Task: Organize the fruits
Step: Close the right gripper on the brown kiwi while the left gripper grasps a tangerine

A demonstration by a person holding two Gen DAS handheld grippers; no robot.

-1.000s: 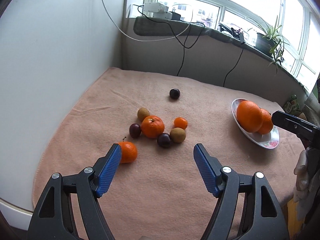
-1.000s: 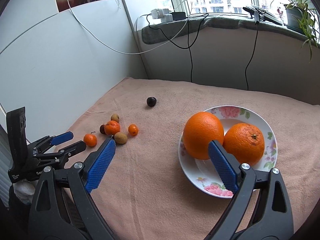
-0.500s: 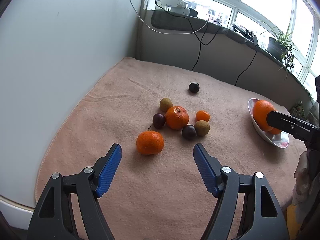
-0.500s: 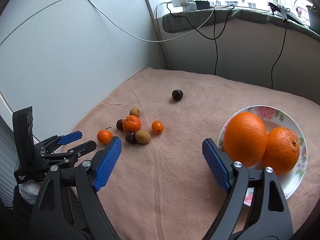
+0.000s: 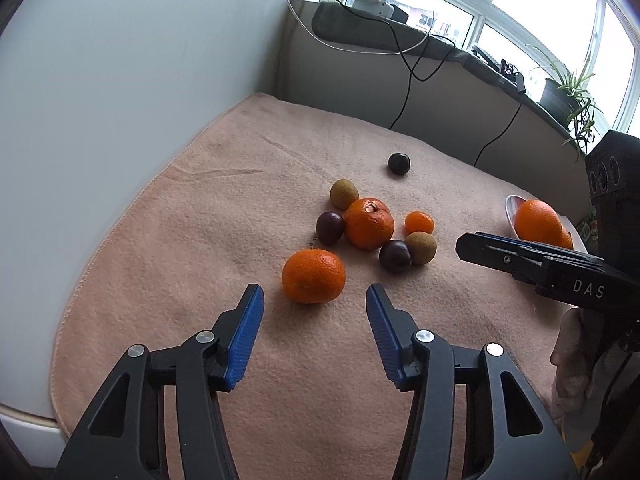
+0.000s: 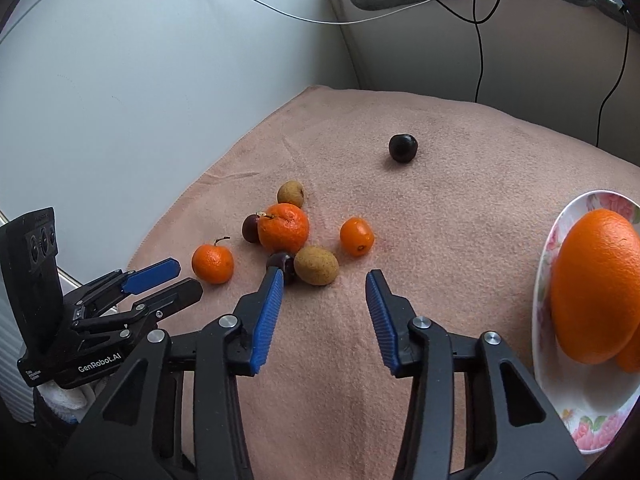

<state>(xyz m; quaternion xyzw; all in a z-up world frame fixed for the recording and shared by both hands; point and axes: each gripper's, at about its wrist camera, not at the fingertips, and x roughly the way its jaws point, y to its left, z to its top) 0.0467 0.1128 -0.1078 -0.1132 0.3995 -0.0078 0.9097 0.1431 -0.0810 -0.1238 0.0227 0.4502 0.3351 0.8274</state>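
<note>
Loose fruit lies on a pink cloth (image 5: 168,216). A small mandarin (image 5: 313,276) (image 6: 212,263) sits just ahead of my left gripper (image 5: 315,293), whose jaws are closing with nothing pressed between them. Beyond it cluster a larger mandarin (image 5: 369,223) (image 6: 283,227), two dark plums (image 5: 329,227) (image 5: 395,256), two kiwis (image 5: 343,193) (image 6: 316,265) and a kumquat (image 5: 419,222) (image 6: 357,236). My right gripper (image 6: 324,278) hangs before the near kiwi, jaws closing on nothing. A lone dark plum (image 6: 403,147) lies farther back.
A flowered plate (image 6: 592,420) at the right edge holds two large oranges (image 6: 596,284). A white wall (image 5: 100,92) borders the cloth on the left. A grey ledge (image 5: 376,36) with cables and a potted plant (image 5: 568,88) runs along the back.
Both grippers have advanced and sunk toward the fruit cluster, and both have narrowed their jaws. The right one swung left away from the plate of oranges.
</note>
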